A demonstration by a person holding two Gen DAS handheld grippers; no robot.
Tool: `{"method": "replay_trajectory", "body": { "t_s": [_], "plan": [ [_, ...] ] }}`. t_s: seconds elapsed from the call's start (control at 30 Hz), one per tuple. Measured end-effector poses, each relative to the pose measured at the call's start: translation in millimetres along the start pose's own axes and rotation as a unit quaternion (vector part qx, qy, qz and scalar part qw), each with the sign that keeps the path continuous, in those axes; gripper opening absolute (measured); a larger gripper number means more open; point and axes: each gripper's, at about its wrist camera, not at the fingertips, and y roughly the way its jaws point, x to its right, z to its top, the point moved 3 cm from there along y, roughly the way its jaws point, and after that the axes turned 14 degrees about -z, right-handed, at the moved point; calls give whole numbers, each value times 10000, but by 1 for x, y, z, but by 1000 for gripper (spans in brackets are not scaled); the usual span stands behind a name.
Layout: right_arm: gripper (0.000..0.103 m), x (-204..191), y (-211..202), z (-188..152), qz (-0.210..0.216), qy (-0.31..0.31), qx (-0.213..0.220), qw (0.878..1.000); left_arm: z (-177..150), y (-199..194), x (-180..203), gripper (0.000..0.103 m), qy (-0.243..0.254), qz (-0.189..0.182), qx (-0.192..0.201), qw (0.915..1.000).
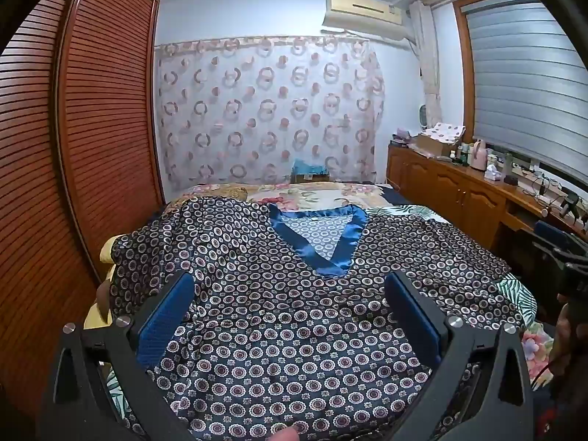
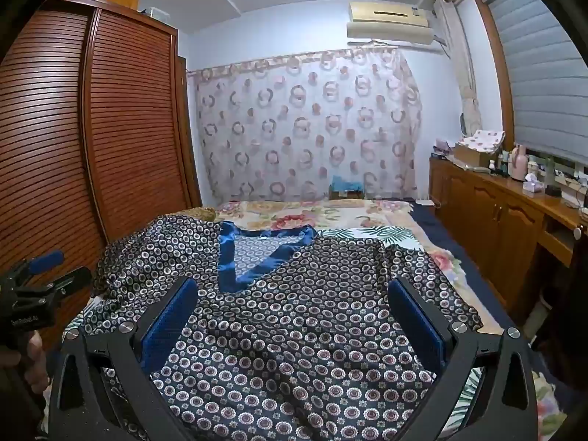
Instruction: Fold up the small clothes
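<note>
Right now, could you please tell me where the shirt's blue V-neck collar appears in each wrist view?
Left wrist: blue V-neck collar sits just right of centre, pointing down.
Right wrist: the collar lies left of centre.
Shared landmark: the air conditioner, upper right in both.

Cool, even indoor light, perhaps from overhead; sharp focus, strong fisheye bending, dark corners.

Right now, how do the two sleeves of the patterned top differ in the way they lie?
In the left wrist view, the left sleeve is bunched into raised folds near the wardrobe, while the right sleeve lies flatter, spread toward the cabinets. The left one hangs over the bed's edge; the right one rests on the bedding. Both share the ringed print.
</note>
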Motion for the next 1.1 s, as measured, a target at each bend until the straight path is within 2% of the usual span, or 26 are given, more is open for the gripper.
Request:
{"method": "replay_trajectory", "body": {
  "t_s": [1.1],
  "plan": [
    [103,-5,-3,-1,-9,-98,4,10000,4,-2,0,103,19,-14,25,10000]
  ]
}}
